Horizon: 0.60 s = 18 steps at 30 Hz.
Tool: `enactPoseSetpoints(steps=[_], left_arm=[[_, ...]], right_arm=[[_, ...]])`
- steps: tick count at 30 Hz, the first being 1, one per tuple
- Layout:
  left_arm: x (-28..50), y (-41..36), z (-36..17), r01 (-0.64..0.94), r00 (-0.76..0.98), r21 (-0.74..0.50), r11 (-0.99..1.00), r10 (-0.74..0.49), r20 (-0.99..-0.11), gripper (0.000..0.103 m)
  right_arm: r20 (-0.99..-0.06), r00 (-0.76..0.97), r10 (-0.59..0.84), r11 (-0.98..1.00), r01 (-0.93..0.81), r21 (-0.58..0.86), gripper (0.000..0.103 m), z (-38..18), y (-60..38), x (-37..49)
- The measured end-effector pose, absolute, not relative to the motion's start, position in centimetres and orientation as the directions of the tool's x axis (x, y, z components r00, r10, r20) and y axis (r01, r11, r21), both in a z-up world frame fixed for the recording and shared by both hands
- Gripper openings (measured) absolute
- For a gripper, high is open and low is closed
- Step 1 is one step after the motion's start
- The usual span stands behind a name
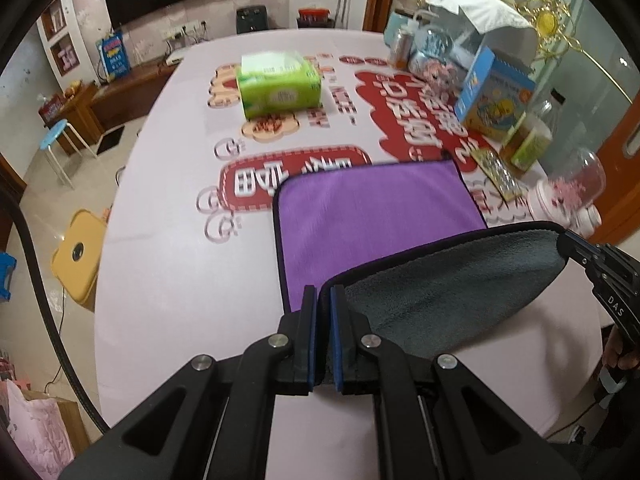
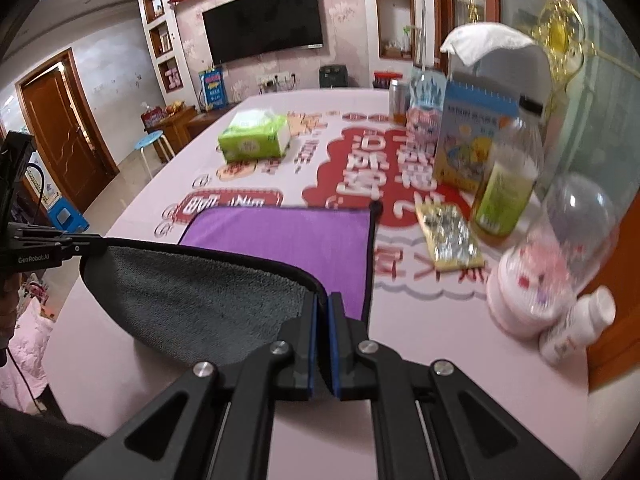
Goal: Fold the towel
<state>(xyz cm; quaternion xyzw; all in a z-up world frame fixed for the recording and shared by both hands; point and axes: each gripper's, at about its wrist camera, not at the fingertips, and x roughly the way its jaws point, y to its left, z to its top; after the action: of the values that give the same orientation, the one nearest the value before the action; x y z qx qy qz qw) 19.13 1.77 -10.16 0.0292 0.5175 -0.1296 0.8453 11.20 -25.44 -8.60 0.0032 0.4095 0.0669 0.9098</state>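
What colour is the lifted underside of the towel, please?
Grey, with a dark trim; the towel underside shows best in the right wrist view.

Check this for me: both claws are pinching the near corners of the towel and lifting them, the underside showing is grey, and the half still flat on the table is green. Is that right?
Not quite. The half of the towel still flat on the table is purple, not green, as the left wrist view shows. The rest holds: the left claw and the right claw each pinch a near corner, lifted, grey underside showing.

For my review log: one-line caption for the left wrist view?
Left gripper lifts towel corner, grey underside showing.
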Motion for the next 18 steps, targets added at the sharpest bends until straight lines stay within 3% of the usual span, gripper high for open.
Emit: enactPoseSetpoints(steps=[18], left_arm=[[25.5,0.6,-9.9,0.197,0.588,-0.017,0.98,-0.132,-0.798,0.004]], right_arm=[[-0.601,0.799,-0.029,0.991,-0.057,-0.122,0.005,-8.2,-24.2,17.2]])
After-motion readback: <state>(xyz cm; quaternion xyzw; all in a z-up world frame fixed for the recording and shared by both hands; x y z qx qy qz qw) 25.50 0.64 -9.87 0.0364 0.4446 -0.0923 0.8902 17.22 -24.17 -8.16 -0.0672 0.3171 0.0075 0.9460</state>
